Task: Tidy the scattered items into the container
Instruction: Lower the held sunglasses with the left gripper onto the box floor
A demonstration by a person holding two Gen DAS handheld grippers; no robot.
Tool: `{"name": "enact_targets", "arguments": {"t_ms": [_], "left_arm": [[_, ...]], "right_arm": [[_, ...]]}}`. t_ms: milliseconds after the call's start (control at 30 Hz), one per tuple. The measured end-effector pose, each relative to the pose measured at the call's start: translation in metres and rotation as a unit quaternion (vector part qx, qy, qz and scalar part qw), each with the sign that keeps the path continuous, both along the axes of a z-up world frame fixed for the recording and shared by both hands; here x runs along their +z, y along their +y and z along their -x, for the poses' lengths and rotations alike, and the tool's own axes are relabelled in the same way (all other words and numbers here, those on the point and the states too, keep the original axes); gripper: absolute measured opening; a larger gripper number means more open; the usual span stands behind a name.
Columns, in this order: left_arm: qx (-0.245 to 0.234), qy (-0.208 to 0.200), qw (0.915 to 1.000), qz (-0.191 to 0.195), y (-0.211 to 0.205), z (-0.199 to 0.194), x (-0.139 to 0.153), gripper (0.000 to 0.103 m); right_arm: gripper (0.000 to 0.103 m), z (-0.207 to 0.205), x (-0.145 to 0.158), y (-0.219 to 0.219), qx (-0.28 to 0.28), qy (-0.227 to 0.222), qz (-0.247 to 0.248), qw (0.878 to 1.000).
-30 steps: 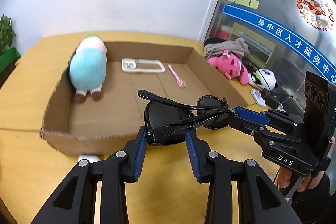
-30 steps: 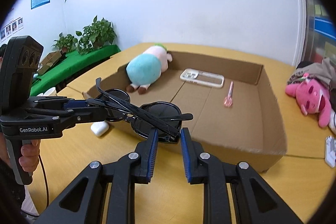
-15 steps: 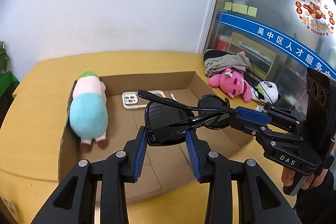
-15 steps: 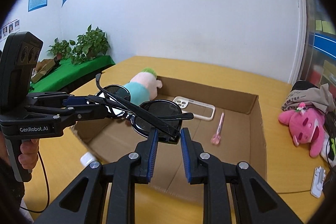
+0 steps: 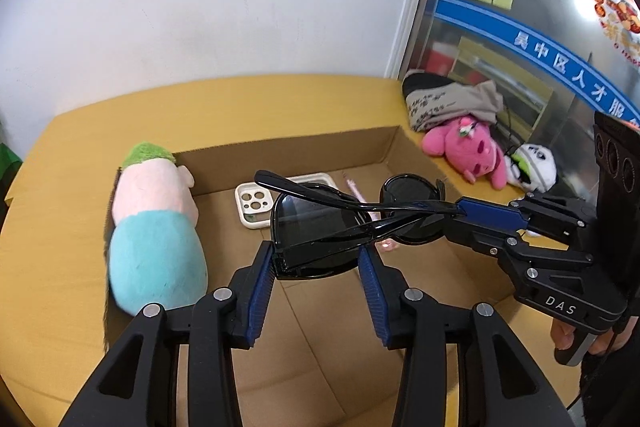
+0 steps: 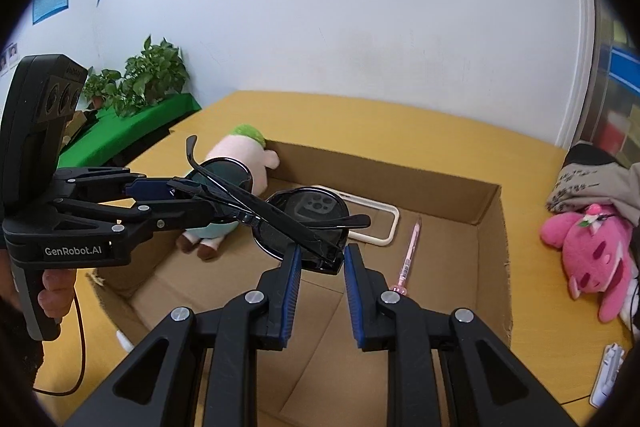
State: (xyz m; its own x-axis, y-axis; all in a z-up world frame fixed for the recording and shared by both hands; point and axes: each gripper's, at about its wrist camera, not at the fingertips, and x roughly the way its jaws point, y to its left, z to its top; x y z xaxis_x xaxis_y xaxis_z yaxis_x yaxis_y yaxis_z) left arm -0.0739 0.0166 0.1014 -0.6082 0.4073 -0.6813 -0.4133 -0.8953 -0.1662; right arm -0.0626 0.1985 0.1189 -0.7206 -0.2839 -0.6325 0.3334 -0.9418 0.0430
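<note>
Black sunglasses (image 5: 316,227) hang in the air over the open cardboard box (image 5: 304,151). My left gripper (image 5: 318,261) is shut on one end of the frame, my right gripper (image 6: 320,259) on the other end (image 6: 304,223). Each gripper shows in the other's view, the right (image 5: 480,215) and the left (image 6: 160,199). Inside the box lie a blue and pink plush toy (image 5: 156,231), a white phone case (image 5: 256,203) and a pink pen (image 6: 408,255).
A pink plush (image 5: 468,151), a panda plush (image 5: 532,167) and a grey cloth bundle (image 5: 448,103) lie on the yellow table right of the box. A small white object (image 6: 608,375) lies at the table's right edge. Potted plants (image 6: 148,75) stand far left.
Both grippers have carried the sunglasses forward, from above the box's near wall to above its floor. The grip on both ends is unchanged.
</note>
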Motion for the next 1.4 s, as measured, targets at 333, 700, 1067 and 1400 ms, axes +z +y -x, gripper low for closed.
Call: {"name": "enact_targets", "arguments": {"t_ms": [333, 700, 1067, 1400], "left_arm": [[0.001, -0.057, 0.998, 0.029, 0.008, 0.045, -0.044, 0.046], [-0.002, -0.135, 0.9894, 0.053, 0.016, 0.065, -0.078, 0.048], [-0.012, -0.204, 0.9767, 0.065, 0.032, 0.086, -0.109, 0.052], [-0.003, -0.212, 0.9748, 0.07, 0.032, 0.092, -0.116, 0.052]], "right_arm": [[0.021, 0.047, -0.044, 0.001, 0.007, -0.077, 0.0, 0.997], [0.021, 0.081, -0.082, 0.002, 0.015, -0.17, 0.006, 0.985], [0.021, 0.105, -0.098, 0.011, -0.01, -0.215, -0.012, 0.976], [0.022, 0.114, -0.111, 0.013, -0.012, -0.249, -0.017, 0.968]]}}
